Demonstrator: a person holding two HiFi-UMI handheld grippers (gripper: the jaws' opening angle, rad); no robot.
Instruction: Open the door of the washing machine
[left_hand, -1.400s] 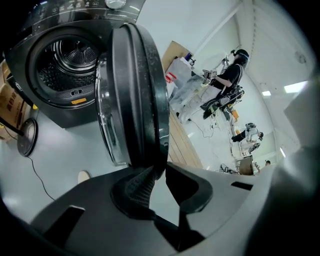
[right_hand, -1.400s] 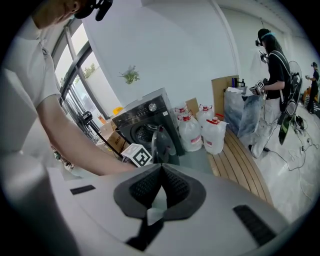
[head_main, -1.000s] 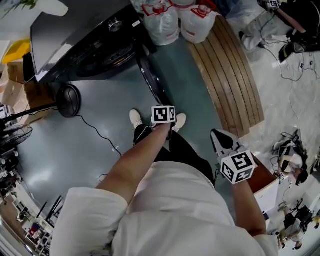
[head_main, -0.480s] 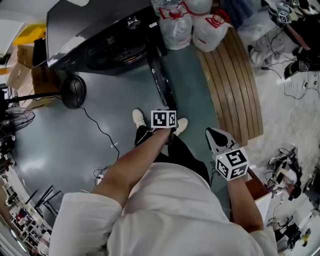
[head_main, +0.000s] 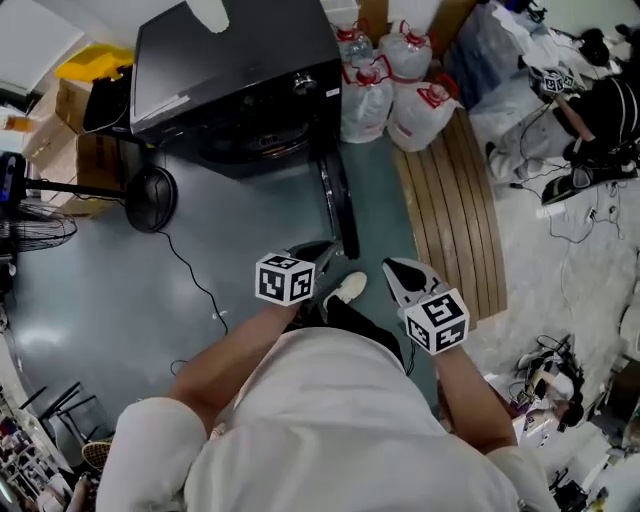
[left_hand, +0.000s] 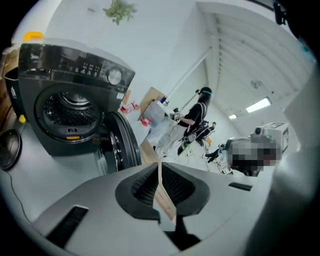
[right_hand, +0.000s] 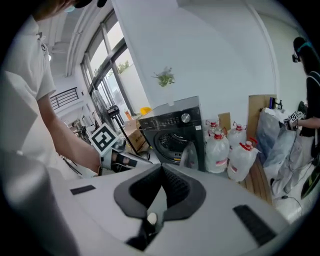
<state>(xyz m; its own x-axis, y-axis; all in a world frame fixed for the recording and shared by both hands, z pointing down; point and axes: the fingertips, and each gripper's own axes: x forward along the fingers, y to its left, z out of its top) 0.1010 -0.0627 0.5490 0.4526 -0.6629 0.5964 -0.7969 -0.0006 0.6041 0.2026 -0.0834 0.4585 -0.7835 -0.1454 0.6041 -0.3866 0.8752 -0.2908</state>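
The dark washing machine (head_main: 235, 70) stands at the top of the head view. Its round door (head_main: 338, 205) is swung out toward me, and the drum opening (left_hand: 70, 107) is bare in the left gripper view. My left gripper (head_main: 316, 252) hangs just short of the door's near edge, apart from it, jaws shut on nothing (left_hand: 159, 172). My right gripper (head_main: 392, 268) is held a little to the right, also shut and empty (right_hand: 161, 175). In the right gripper view the machine (right_hand: 175, 131) sits ahead and the left gripper's marker cube (right_hand: 104, 138) shows at left.
Several water jugs (head_main: 385, 85) stand right of the machine. A slatted wooden bench (head_main: 455, 215) runs along the right. A black fan base (head_main: 150, 195) and its cable (head_main: 195, 280) lie on the floor at left, near cardboard boxes (head_main: 75, 110). A person (head_main: 590, 110) is at far right.
My left gripper has drawn back and to the left, away from the door's edge where it was. The whole view has backed off from the machine; the door stays swung open.
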